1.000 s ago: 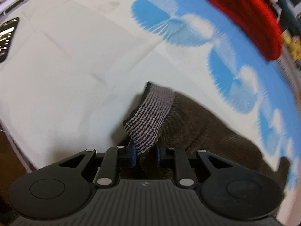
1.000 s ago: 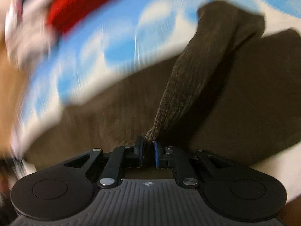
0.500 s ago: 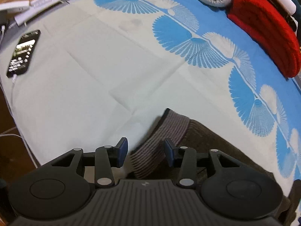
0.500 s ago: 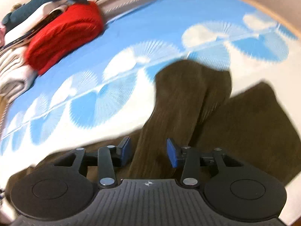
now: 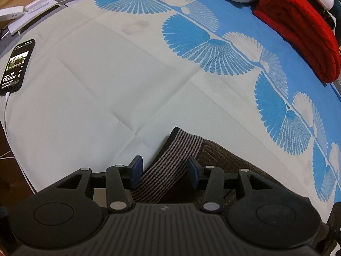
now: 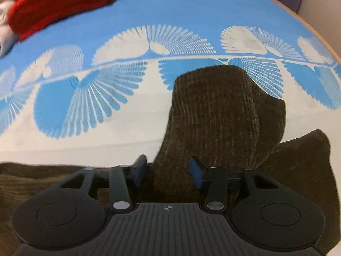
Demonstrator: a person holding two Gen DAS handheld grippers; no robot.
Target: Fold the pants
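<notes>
The pants (image 5: pixel 223 160) are laid on the bed (image 5: pixel 106 85), a leg (image 6: pixel 215 115) folded back over the rest. The waistband (image 5: pixel 170 166) has just been released: the left gripper (image 5: pixel 164 169) has been opened, its fingers apart and clear of it. The right gripper (image 6: pixel 168 170), opened off the leg, has been closing somewhat, fingers apart, nothing pinched. One fold seems finished. Beyond the pants, a red blanket (image 5: pixel 298 29) and phone (image 5: pixel 17 66) are well clear; nothing obstructs.
</notes>
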